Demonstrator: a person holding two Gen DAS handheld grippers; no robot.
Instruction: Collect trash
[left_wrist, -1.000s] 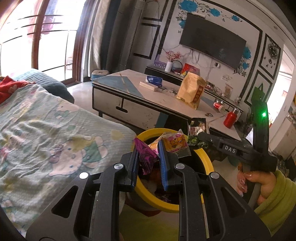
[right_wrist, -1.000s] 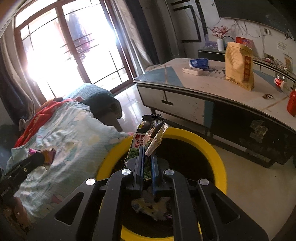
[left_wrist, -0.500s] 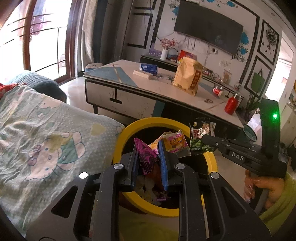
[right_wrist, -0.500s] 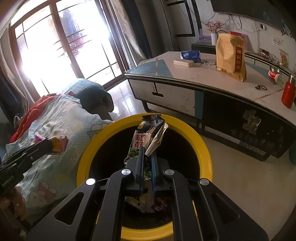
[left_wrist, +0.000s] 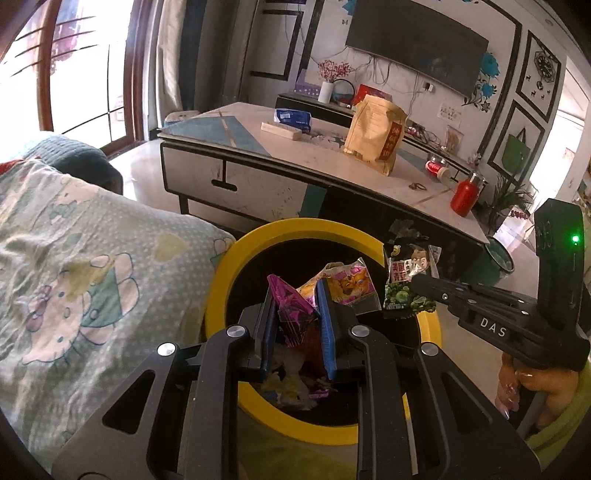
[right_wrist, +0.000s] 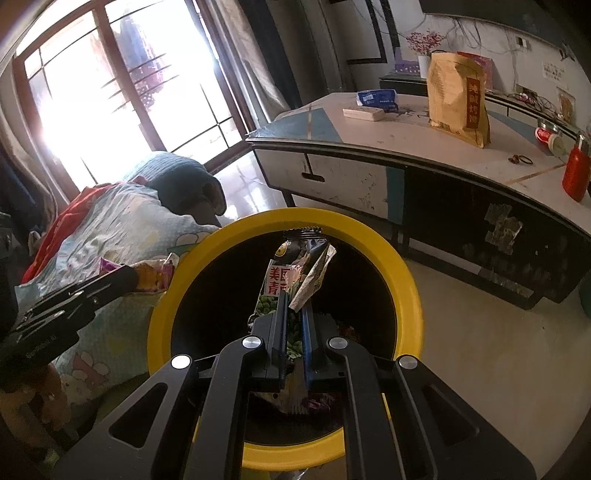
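A black bin with a yellow rim (left_wrist: 295, 226) (right_wrist: 410, 280) stands on the floor beside the bed, with several wrappers lying in its bottom. My left gripper (left_wrist: 295, 295) is over its mouth, shut on a purple wrapper (left_wrist: 291, 310); a pink and orange wrapper (left_wrist: 347, 280) sticks out beside its right finger. My right gripper (right_wrist: 293, 299) also hangs above the bin, shut on a green pea snack packet (right_wrist: 291, 273) (left_wrist: 406, 280). In the right wrist view the left gripper shows at the left edge with its wrappers (right_wrist: 147, 273).
A bed with a cartoon-print blanket (left_wrist: 74, 266) (right_wrist: 122, 221) touches the bin's left side. Behind the bin stands a low table (left_wrist: 295, 162) (right_wrist: 424, 147) with a tan paper bag (left_wrist: 375, 136), a red bottle (left_wrist: 463, 194) and small boxes. Bare floor (right_wrist: 480, 332) lies right of the bin.
Both grippers have sunk and moved in over the bin's mouth, each keeping its grip on its wrapper. The bin now fills more of both views.
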